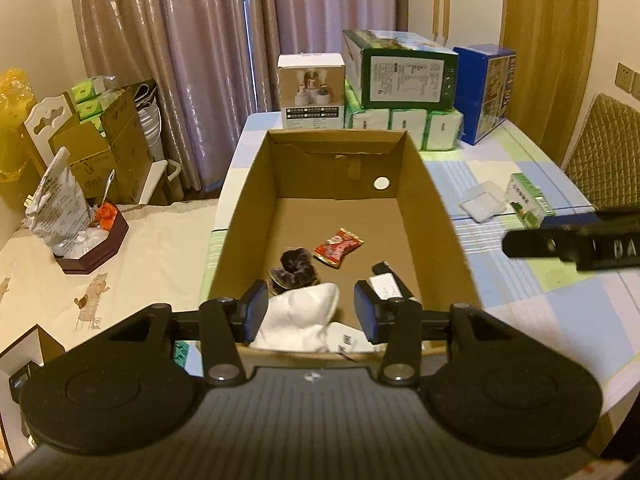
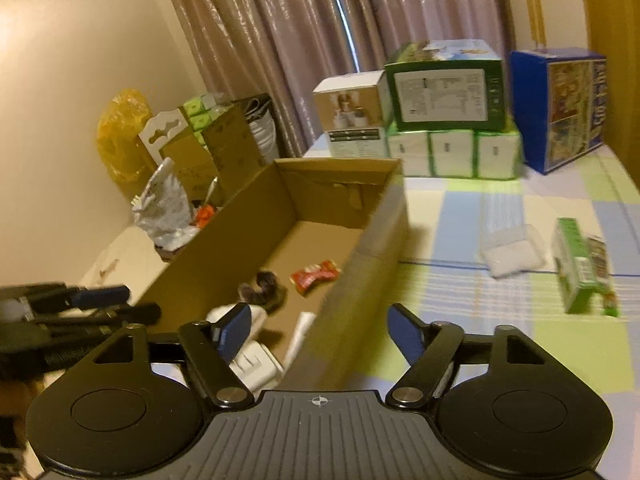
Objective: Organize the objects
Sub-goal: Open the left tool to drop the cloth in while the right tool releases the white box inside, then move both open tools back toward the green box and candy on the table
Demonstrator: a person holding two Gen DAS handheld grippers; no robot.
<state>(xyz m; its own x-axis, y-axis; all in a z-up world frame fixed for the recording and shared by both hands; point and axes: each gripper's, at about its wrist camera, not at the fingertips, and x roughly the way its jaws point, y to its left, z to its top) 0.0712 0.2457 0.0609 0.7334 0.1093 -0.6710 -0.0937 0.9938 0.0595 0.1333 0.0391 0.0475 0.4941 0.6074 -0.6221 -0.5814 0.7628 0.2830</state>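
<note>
An open cardboard box lies lengthwise on the patchwork tablecloth. Inside it are a red snack packet, a dark hair scrunchie, a white folded cloth and a white and black pack. My left gripper hangs open over the box's near end, with the cloth lying below it against the left finger. My right gripper is open and empty above the box's right wall. On the table to the right lie a green carton and a white packet.
At the table's far end stand a white box, a green box on tissue packs, and a blue box. A lower table on the left holds a dark red tray with a silver bag. A padded chair stands right.
</note>
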